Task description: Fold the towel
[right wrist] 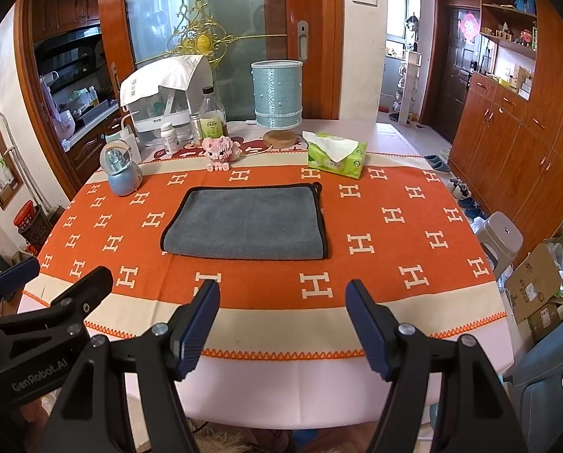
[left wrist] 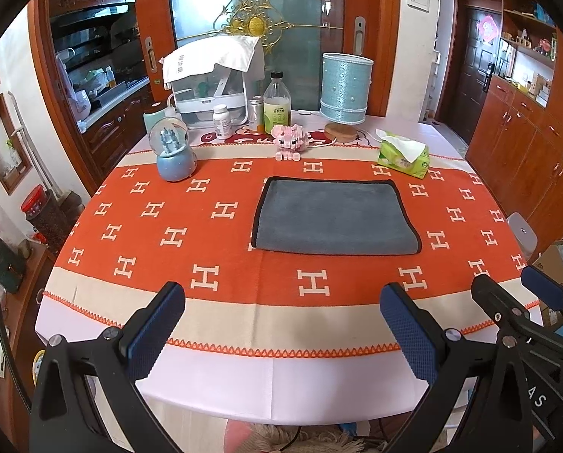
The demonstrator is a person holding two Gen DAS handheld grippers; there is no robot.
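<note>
A grey towel (left wrist: 336,216) with black trim lies flat and folded over on the orange tablecloth (left wrist: 168,226); it also shows in the right wrist view (right wrist: 245,221). My left gripper (left wrist: 283,298) is open and empty, held back above the table's near edge, well short of the towel. My right gripper (right wrist: 283,298) is open and empty too, also above the near edge. The right gripper shows at the right of the left wrist view (left wrist: 519,283), and the left gripper at the left of the right wrist view (right wrist: 55,268).
Behind the towel stand a snow globe (left wrist: 172,151), a pink block pig (left wrist: 291,141), a green tissue pack (left wrist: 404,154), a blue lamp (left wrist: 345,90), bottles (left wrist: 277,104) and a covered white appliance (left wrist: 213,75). A grey stool (right wrist: 502,234) and boxes (right wrist: 538,283) stand right of the table.
</note>
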